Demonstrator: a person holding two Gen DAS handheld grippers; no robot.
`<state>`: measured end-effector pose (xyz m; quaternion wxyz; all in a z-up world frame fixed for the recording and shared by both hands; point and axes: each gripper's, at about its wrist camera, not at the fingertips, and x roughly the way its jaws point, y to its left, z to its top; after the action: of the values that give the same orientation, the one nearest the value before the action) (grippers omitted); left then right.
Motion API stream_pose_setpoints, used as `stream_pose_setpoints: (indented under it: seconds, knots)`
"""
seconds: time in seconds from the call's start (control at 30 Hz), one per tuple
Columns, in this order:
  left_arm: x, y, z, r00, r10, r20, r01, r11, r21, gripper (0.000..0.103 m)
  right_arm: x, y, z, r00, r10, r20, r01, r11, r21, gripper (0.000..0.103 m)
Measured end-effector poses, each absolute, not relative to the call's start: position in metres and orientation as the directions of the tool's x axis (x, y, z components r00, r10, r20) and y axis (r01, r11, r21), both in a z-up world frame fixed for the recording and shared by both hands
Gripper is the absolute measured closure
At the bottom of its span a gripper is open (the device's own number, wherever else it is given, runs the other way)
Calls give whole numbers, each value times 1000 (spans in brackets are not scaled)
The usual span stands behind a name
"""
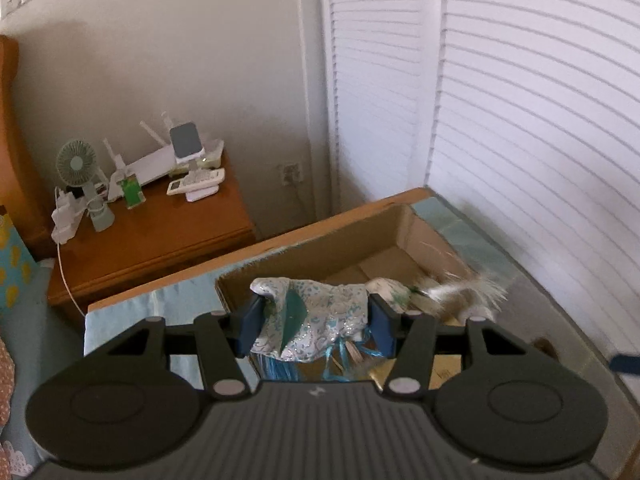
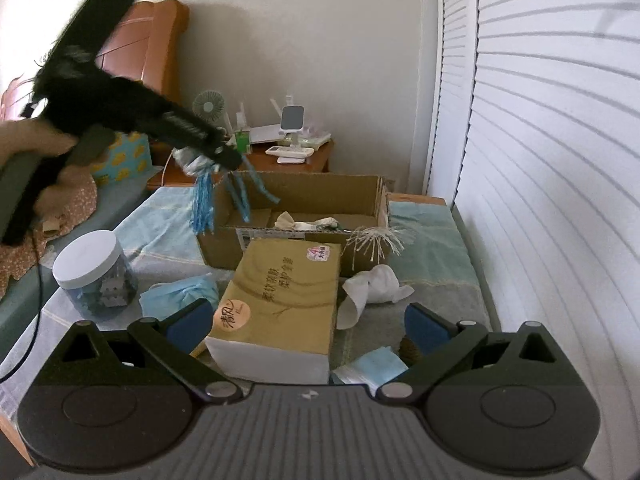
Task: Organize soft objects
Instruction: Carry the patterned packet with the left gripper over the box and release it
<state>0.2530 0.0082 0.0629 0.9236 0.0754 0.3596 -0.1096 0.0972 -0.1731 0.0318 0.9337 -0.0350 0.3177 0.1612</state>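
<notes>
My left gripper (image 1: 316, 322) is shut on a white and teal patterned fabric pouch (image 1: 332, 308) whose blue tassels (image 1: 280, 368) hang below it. It hovers over the open cardboard box (image 1: 360, 236). The right wrist view shows the same gripper (image 2: 224, 152) holding the pouch (image 2: 196, 162) above the left end of the box (image 2: 304, 194), a hand on its handle. A white tasselled piece (image 2: 308, 222) lies inside the box. My right gripper (image 2: 308, 324) is open above a yellow tissue pack (image 2: 288, 288), its pads off the pack.
On the light blue bed cover lie a white cloth (image 2: 372, 286), two blue face masks (image 2: 180, 294) (image 2: 368, 368), a white tassel (image 2: 376, 240) and a white-lidded jar (image 2: 94, 272). A wooden nightstand (image 1: 160, 224) with gadgets stands behind. White louvred doors (image 1: 540, 120) close off the right.
</notes>
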Motion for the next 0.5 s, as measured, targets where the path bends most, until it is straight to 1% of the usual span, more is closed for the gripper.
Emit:
stream_pose_setpoints:
  seconds: [0.2, 0.33, 0.43, 0.47, 0.5]
  knots:
    - [287, 6, 49, 706, -102, -701, 208, 976, 67, 48, 103, -178, 26, 740, 273, -615, -313, 949, 44, 0]
    - [297, 4, 47, 702, -99, -705, 201, 977, 63, 48, 104, -180, 23, 735, 275, -619, -313, 949, 50, 0]
    - [298, 0, 39, 691, -82, -719, 202, 976, 82, 48, 106, -181, 22, 734, 273, -622, -309, 949, 53, 0]
    - [297, -1, 35, 684, -79, -725, 205, 975, 87, 46, 106, -181, 22, 733, 273, -623, -310, 949, 51, 0]
    - [296, -1, 32, 677, -76, -732, 206, 974, 90, 37, 106, -181, 21, 732, 274, -623, -311, 949, 52, 0]
